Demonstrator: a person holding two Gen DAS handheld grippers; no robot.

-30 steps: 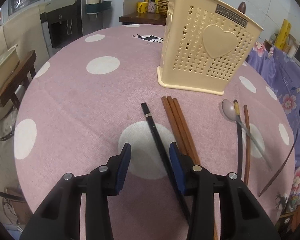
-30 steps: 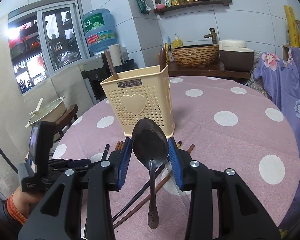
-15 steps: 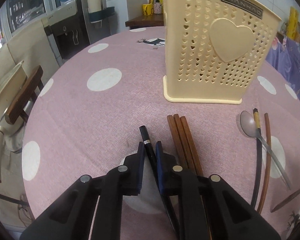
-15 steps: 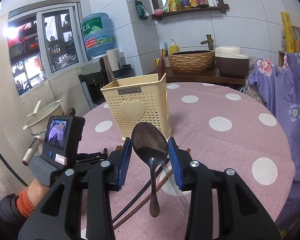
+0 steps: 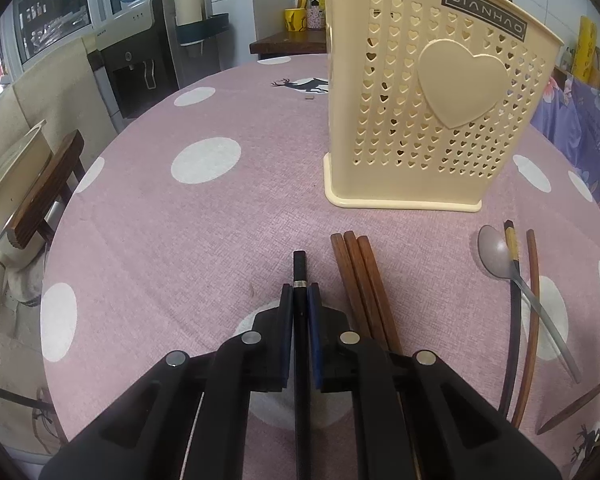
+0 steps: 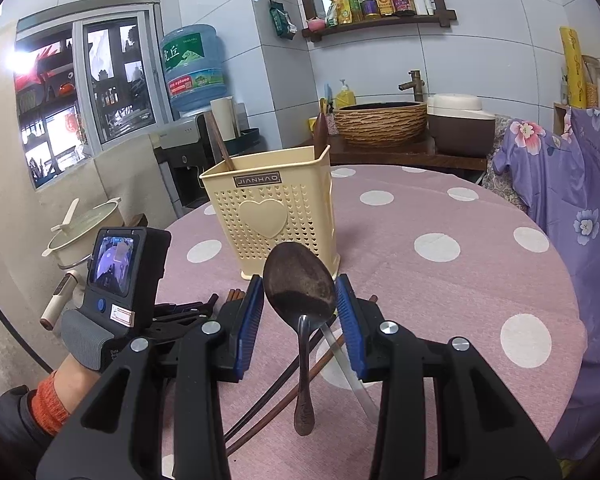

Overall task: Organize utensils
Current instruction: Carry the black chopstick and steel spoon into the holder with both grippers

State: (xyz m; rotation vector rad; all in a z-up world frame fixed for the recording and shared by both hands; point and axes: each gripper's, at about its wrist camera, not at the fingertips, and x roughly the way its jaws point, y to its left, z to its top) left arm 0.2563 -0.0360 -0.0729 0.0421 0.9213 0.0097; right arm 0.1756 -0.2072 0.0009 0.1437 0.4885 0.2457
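My left gripper (image 5: 300, 294) is shut on a black chopstick (image 5: 299, 268) that lies on the pink dotted tablecloth (image 5: 204, 232). Just to its right lie three brown chopsticks (image 5: 360, 276). Further right are a metal spoon (image 5: 496, 256), a dark chopstick (image 5: 514, 280) and a brown chopstick (image 5: 534, 300). The cream perforated utensil holder (image 5: 432, 100) stands upright beyond them. My right gripper (image 6: 299, 300) hovers above the table, shut on the bowl of a dark spoon (image 6: 299, 280) whose handle hangs down. The holder (image 6: 272, 216) stands in front of it with two wooden handles inside.
A person's gloved hand (image 6: 88, 340) holds the left gripper's camera unit (image 6: 124, 272) at the lower left of the right wrist view. A chair (image 5: 48, 188) and a pot (image 6: 80, 228) sit beyond the table's left edge. Purple flowered cloth (image 6: 572, 200) hangs on the right.
My left gripper has closed its jaws onto the black chopstick and moved forward along it towards the holder. The right gripper holds the dark spoon as before, nearly still.
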